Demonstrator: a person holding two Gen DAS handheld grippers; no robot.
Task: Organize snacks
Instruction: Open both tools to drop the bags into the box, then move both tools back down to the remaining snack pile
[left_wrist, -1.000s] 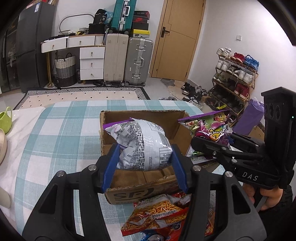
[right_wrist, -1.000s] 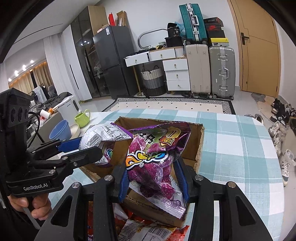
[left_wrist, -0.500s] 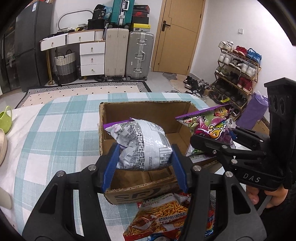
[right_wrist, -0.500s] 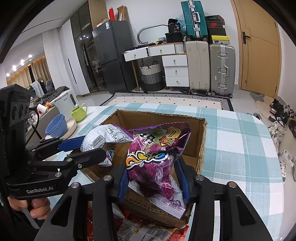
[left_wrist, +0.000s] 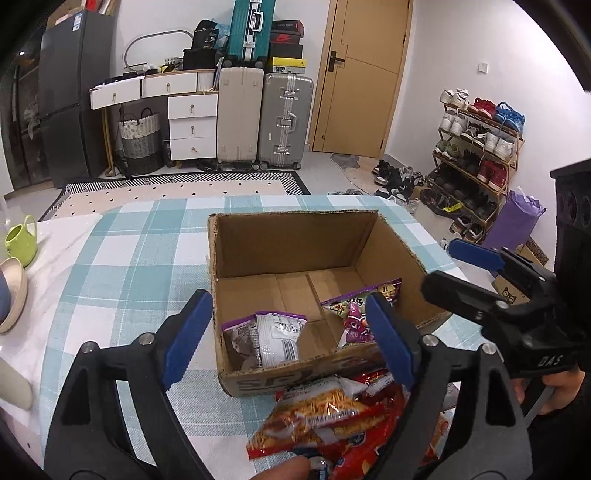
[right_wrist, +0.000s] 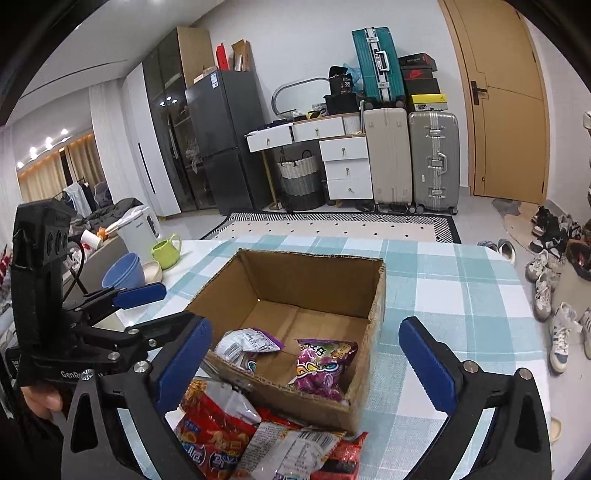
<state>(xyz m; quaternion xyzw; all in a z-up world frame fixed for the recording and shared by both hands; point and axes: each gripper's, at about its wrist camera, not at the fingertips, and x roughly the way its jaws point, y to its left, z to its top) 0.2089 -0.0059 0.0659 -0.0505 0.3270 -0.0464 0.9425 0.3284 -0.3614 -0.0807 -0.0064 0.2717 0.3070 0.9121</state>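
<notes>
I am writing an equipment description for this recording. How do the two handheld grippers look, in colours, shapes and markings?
Both are black plastic frames with silver bolts and blue finger pads. The left gripper carries white "GenRobot" lettering on its side and a black cable; the right gripper reads "DAS". Each has a black upright block with round holes.

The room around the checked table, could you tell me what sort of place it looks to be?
Most likely a lived-in home, an open living and entry area. A shoe rack full of shoes stands by the wooden door, suitcases are parked against the wall, and a tall dark refrigerator stands beside them.
</notes>
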